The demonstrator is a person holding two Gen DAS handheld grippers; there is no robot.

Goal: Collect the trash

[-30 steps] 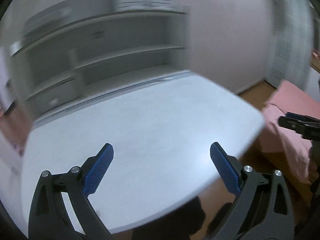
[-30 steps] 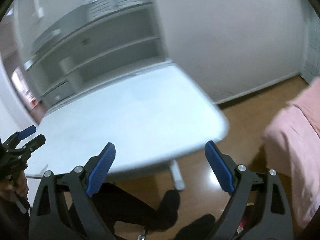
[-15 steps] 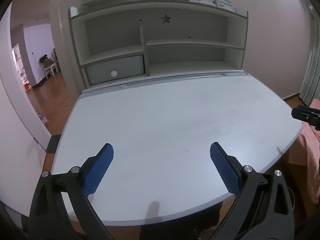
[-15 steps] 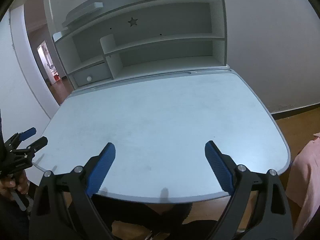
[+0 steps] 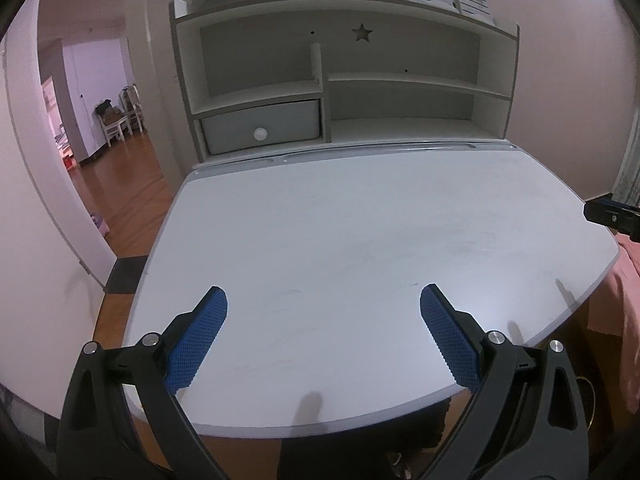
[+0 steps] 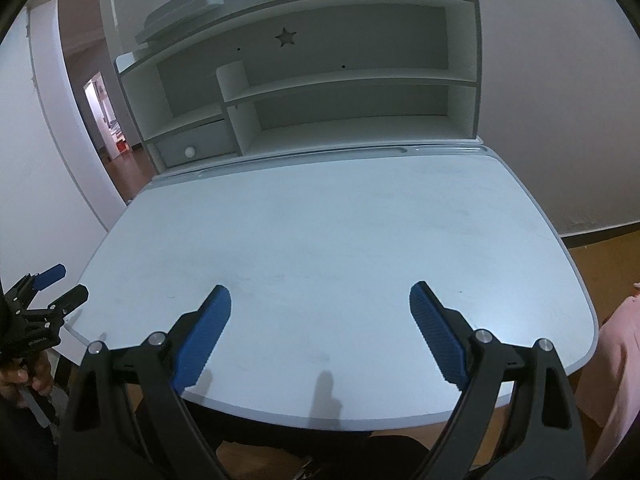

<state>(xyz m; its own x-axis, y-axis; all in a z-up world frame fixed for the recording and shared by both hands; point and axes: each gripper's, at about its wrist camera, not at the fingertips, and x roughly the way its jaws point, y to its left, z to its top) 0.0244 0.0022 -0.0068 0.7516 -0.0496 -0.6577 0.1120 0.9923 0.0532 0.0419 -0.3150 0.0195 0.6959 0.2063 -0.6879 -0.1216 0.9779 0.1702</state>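
No trash shows in either view. My left gripper (image 5: pixel 323 300) is open and empty, held above the near edge of the white desk (image 5: pixel 360 232). My right gripper (image 6: pixel 320 300) is open and empty above the desk's (image 6: pixel 340 240) near edge too. The left gripper also shows at the left edge of the right wrist view (image 6: pixel 56 284), open. A tip of the right gripper shows at the right edge of the left wrist view (image 5: pixel 612 216).
A white hutch with shelves (image 5: pixel 360 92) and a grey drawer (image 5: pixel 262 126) stands at the back of the desk. A doorway (image 5: pixel 96 120) opens to the left. A pink bed cover (image 6: pixel 616 380) lies to the right. The floor is wood.
Both grippers swung from facing right, toward the bed, to face the desk and hutch squarely. Both stayed open and empty.
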